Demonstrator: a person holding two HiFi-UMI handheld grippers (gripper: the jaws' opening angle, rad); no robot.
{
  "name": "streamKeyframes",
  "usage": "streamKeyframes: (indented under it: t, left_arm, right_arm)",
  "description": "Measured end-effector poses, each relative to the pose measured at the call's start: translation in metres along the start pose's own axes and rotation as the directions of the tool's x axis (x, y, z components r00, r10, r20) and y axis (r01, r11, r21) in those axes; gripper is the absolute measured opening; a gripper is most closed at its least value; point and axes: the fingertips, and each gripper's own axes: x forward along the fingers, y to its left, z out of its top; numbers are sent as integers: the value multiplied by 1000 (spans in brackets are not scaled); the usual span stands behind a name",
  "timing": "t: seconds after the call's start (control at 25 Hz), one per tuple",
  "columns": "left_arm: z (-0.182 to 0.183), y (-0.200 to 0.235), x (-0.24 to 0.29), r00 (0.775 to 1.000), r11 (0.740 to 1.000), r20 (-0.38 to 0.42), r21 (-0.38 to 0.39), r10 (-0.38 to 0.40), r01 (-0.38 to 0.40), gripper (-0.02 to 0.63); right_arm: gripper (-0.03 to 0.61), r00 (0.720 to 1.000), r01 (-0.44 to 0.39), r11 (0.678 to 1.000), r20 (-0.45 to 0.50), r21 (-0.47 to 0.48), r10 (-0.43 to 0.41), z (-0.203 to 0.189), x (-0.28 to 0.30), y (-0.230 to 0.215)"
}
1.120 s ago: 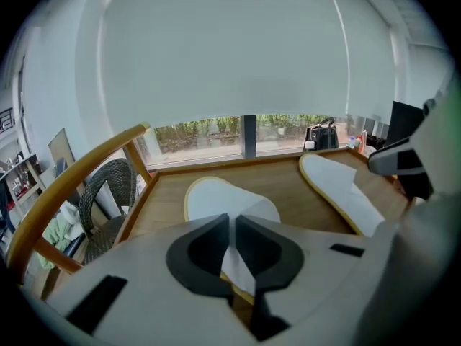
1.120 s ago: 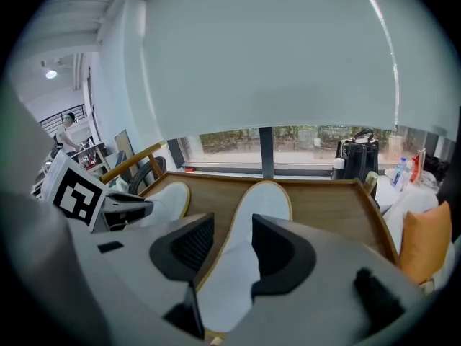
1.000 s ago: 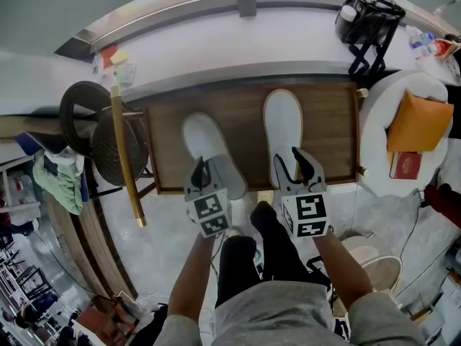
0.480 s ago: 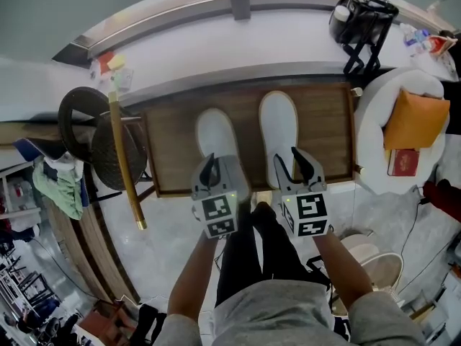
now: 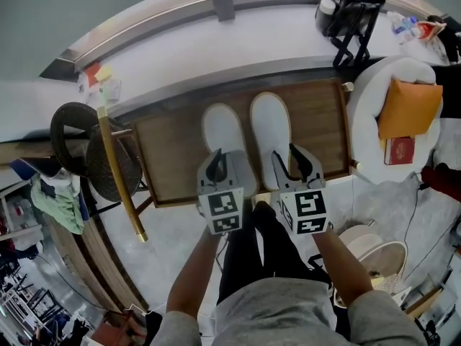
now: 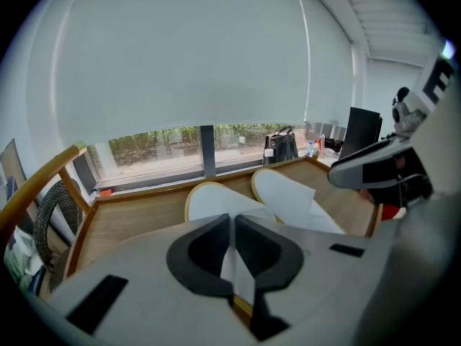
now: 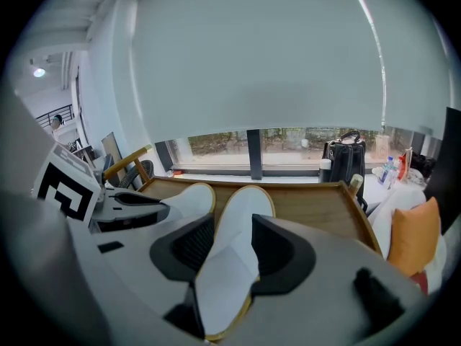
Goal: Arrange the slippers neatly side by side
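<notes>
The two white slippers lie side by side at the centre of the head view, toes toward the top of the frame, on a wooden surface (image 5: 173, 150) with a raised rim. The left slipper (image 5: 223, 132) and the right slipper (image 5: 270, 125) are just beside each other and roughly parallel, with the right one's toe slightly nearer the top of the frame.

The left claw (image 5: 218, 166) sits at the lower end of the left slipper. In the left gripper view its jaws are clenched almost together on a thin fold of that slipper's white fabric. The right claw (image 5: 295, 163) is at the lower end of the right slipper. In the right gripper view its jaws stand wide, grasping the right slipper (image 7: 245, 207) on both sides.

A black bag (image 5: 349, 13) stands at the upper right, and an orange cushion (image 5: 407, 107) lies at the right edge.
</notes>
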Motion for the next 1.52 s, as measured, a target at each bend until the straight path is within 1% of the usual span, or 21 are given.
streamKeyframes:
  t: [0.12, 0.32, 0.52, 0.6, 0.68, 0.72, 0.8, 0.84, 0.92, 0.96, 1.08, 1.2, 1.32, 1.4, 1.48, 1.52]
  left_arm:
    - [5, -7, 4, 999, 999, 7, 28, -32, 32, 34]
    - [1, -12, 7, 997, 996, 2, 53, -74, 74, 32]
    - [-1, -11, 12, 996, 991, -4, 102, -88, 88, 32]
    - [-3, -11, 14, 996, 991, -15, 98, -86, 87, 32]
    - [-6, -13, 15, 994, 992, -30, 66, -102, 104, 34]
    - [-7, -14, 15, 992, 992, -37, 42, -118, 119, 48]
    - [-10, -17, 15, 987, 988, -51, -8, -154, 154, 144]
    - [-11, -19, 15, 984, 985, -56, -27, -171, 169, 178]
    - [-11, -22, 10, 980, 981, -62, -44, -191, 188, 216]
    - [-10, -22, 6, 979, 980, -66, -45, -195, 192, 221]
    - [-10, -17, -9, 980, 983, -72, -42, -184, 181, 229]
    - [-3, -3, -28, 991, 991, -34, -37, -131, 130, 229]
    - [2, 5, -65, 997, 996, 1, -44, -82, 82, 229]
    - [12, 6, -91, 997, 996, 31, -40, -73, 74, 227]
    - [26, 6, -114, 995, 997, 73, -29, -72, 75, 223]
    - [32, 6, -125, 993, 997, 92, -22, -68, 70, 211]
  right_arm:
    - [170, 1000, 8, 1000, -8, 6, -8, -2, 2, -1]
    - [170, 1000, 10, 1000, -19, 8, -10, -5, 6, 2]
    - [170, 1000, 13, 1000, -23, 0, -13, -3, 8, 0]
    - [170, 1000, 17, 1000, -24, 1, -17, -4, 7, -2]
    - [170, 999, 22, 1000, -25, 2, -22, -4, 6, -4]
    - [170, 999, 24, 1000, -24, 1, -24, -4, 5, -5]
    - [170, 999, 25, 1000, -21, -1, -25, -2, 3, -5]
    - [170, 1000, 25, 1000, -18, -2, -25, -1, 1, -5]
    - [170, 1000, 14, 1000, -8, -3, -14, 3, -4, -3]
    - [170, 1000, -2, 1000, -3, -7, 2, 6, -8, -1]
    - [170, 997, -74, 996, 11, -46, 74, 18, -19, 9]
    - [160, 990, -132, 985, 42, -109, 137, 36, -35, 12]
    - [130, 981, -172, 976, 62, -133, 181, 48, -69, 8]
    - [103, 980, -170, 975, 83, -144, 183, 58, -95, -1]
    - [67, 981, -146, 976, 106, -164, 165, 67, -119, -13]
    - [57, 981, -133, 976, 116, -173, 155, 70, -131, -18]
